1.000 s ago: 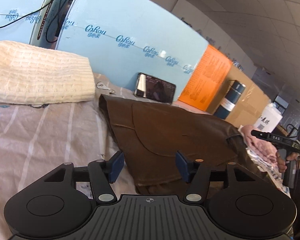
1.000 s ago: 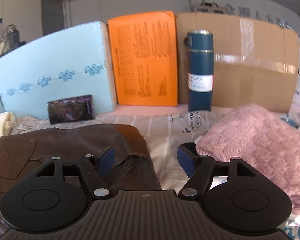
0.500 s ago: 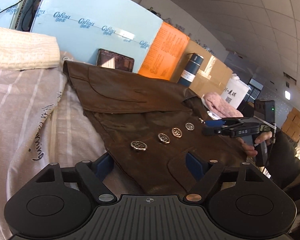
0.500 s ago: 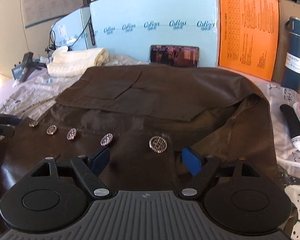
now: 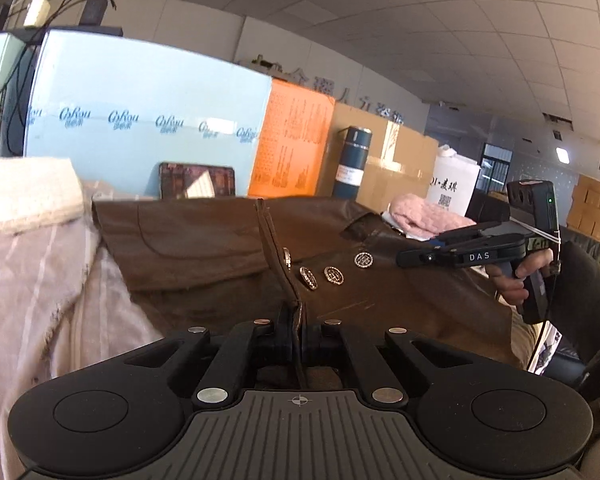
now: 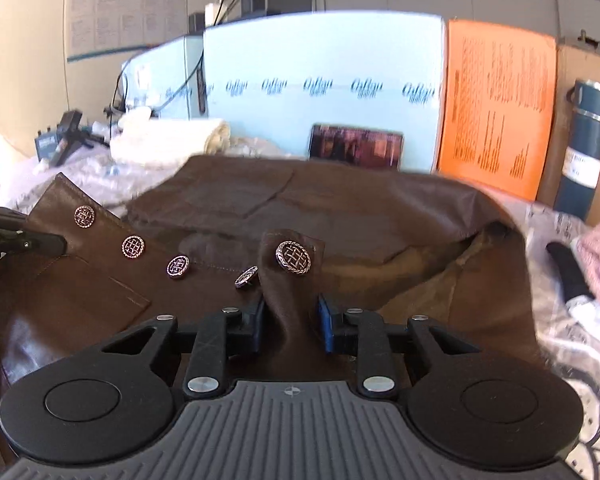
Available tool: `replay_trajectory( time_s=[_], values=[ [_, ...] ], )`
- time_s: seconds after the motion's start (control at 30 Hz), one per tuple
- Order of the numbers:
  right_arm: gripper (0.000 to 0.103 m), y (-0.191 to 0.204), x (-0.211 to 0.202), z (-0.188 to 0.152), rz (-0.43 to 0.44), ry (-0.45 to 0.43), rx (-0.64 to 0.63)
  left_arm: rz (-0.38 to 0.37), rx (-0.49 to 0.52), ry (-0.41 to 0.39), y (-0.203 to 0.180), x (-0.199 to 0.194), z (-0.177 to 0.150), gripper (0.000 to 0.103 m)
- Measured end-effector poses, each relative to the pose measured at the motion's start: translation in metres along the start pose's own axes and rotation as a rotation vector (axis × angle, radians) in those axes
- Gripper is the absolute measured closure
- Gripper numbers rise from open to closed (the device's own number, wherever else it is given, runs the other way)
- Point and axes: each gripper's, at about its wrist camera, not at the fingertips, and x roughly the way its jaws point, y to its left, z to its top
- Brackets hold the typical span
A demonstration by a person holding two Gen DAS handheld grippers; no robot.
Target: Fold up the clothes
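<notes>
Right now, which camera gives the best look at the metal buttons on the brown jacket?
The right wrist view: the metal buttons run in a row of five, mostly face-on, across the brown jacket. The left wrist view shows four, smaller, and two of them edge-on.

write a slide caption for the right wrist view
Right tool pinching the buttoned edge of a brown jacket spread on the bed.
</notes>
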Motion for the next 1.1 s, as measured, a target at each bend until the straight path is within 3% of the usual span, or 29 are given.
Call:
replay_trajectory(
  time_s=[0.07, 0.2, 0.3, 0.33, 0.4, 0.43, 0.47, 0.53, 0.67, 0.77, 0.87, 1.03, 1.1],
  values=[
    [0.078, -0.002, 0.001, 0.007, -0.031, -0.023, -0.006, 0.031, 0.026, -0.017, 0.001, 0.005, 0.010, 0.101],
    [0.053, -0.005, 0.016, 0.013, -0.145, 0.012, -0.028, 0.122, 0.046, 0.050, 0.004, 0.018, 0.011, 0.099],
    [0.044, -0.011, 0.019, 0.007, -0.218, 0.041, -0.025, 0.191, 0.059, 0.106, 0.007, 0.027, 0.009, 0.091],
    [0.039, -0.012, 0.016, 0.005, -0.231, 0.039, -0.019, 0.214, 0.063, 0.124, 0.008, 0.030, 0.009, 0.084],
    [0.033, -0.015, 0.003, 0.000, -0.261, 0.020, -0.009, 0.260, 0.072, 0.161, 0.010, 0.036, 0.008, 0.051],
    [0.030, -0.016, -0.006, -0.002, -0.282, 0.006, -0.005, 0.263, 0.082, 0.159, 0.009, 0.034, 0.008, 0.028],
    [0.028, -0.017, -0.015, -0.004, -0.308, -0.012, 0.003, 0.238, 0.099, 0.127, 0.005, 0.026, 0.009, 0.023],
    [0.020, -0.021, -0.034, -0.010, -0.361, -0.044, 0.035, 0.187, 0.134, 0.063, -0.002, 0.009, 0.012, 0.022],
    [0.019, -0.038, -0.073, -0.028, -0.471, -0.085, 0.218, 0.069, 0.210, -0.048, -0.018, -0.024, 0.015, 0.010],
    [0.019, -0.051, -0.091, -0.045, -0.523, -0.095, 0.379, -0.123, 0.322, -0.006, -0.039, -0.036, 0.007, 0.010],
    [0.019, -0.059, -0.097, -0.061, -0.536, -0.084, 0.515, -0.238, 0.427, 0.061, -0.058, -0.038, -0.006, 0.010],
    [0.024, -0.061, -0.090, -0.077, -0.523, -0.038, 0.652, -0.335, 0.535, 0.160, -0.081, -0.028, -0.024, 0.010],
    [0.028, -0.056, -0.088, -0.079, -0.535, -0.034, 0.659, -0.321, 0.595, 0.185, -0.090, -0.022, -0.034, 0.010]
  ],
)
